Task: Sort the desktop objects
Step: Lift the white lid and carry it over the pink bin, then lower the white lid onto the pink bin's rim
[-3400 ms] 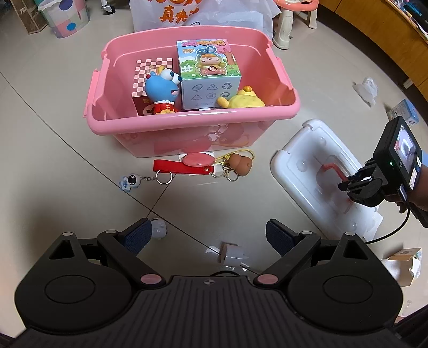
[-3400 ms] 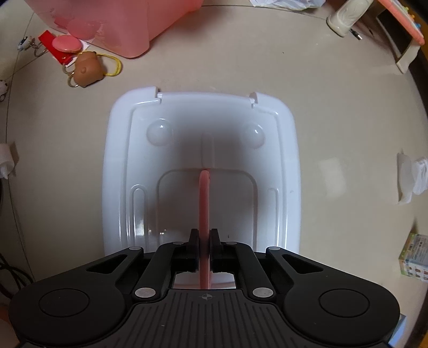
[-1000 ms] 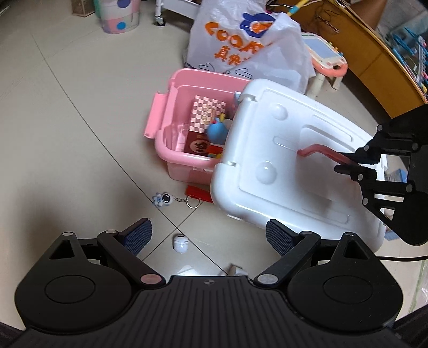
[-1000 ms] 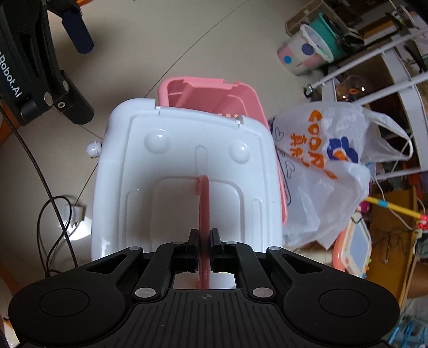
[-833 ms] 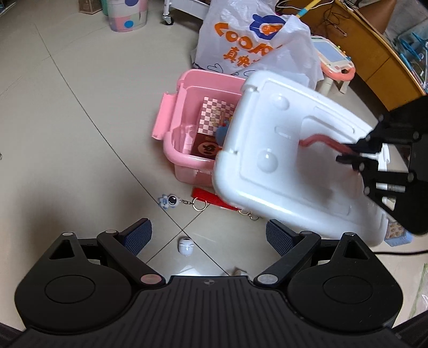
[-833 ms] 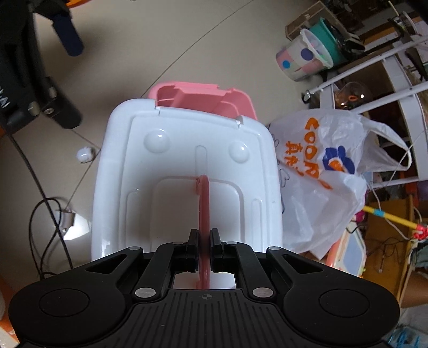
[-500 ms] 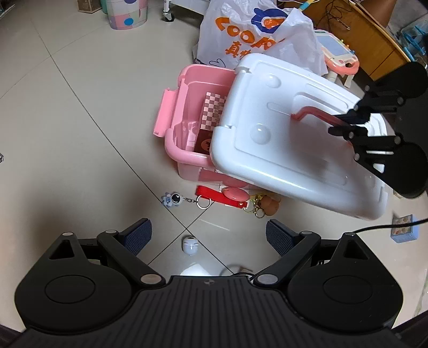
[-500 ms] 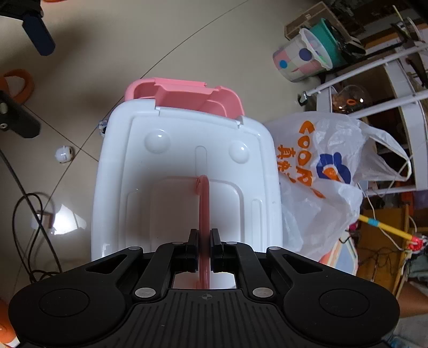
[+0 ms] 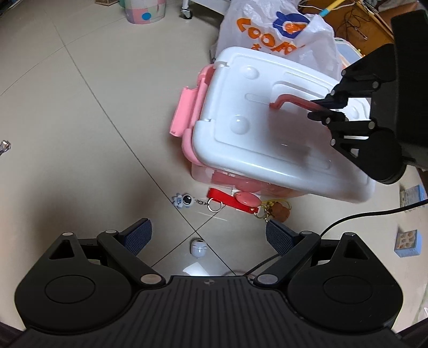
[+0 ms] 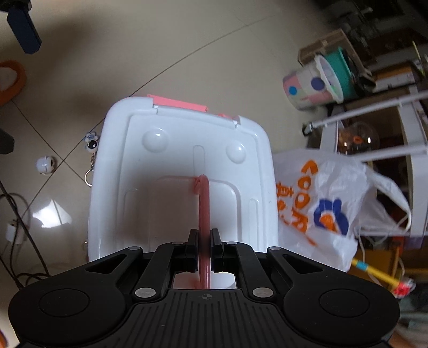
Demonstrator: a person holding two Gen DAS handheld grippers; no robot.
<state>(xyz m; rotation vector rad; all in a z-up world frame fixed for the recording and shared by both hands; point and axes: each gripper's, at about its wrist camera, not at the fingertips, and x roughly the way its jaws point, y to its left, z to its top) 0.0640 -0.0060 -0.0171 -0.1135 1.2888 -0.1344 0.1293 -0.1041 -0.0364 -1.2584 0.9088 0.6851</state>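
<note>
My right gripper (image 10: 203, 239) is shut on the pink handle (image 10: 203, 206) of a white lid (image 10: 165, 171). It holds the lid over the pink storage bin (image 9: 187, 117), tilted, covering nearly all of the bin; the toys inside are hidden. The right gripper (image 9: 327, 109) and the lid (image 9: 254, 128) also show in the left wrist view. My left gripper (image 9: 208, 235) is open and empty above the floor. In front of the bin lie an astronaut keychain (image 9: 184, 200), a red strap with a pink oval tag (image 9: 235, 200) and a brown gourd charm (image 9: 279, 210).
A small white round toy (image 9: 199, 247) lies on the tile by my left fingers. A white plastic shopping bag (image 9: 272, 29) stands behind the bin. Small boxes (image 9: 408, 243) lie at the right. A pastel bucket (image 9: 145, 10) stands far back. Cables run along the floor (image 10: 16, 241).
My right gripper has carried the lid from beside the bin up and over it and lowered it until it covers the bin. My left gripper stayed open.
</note>
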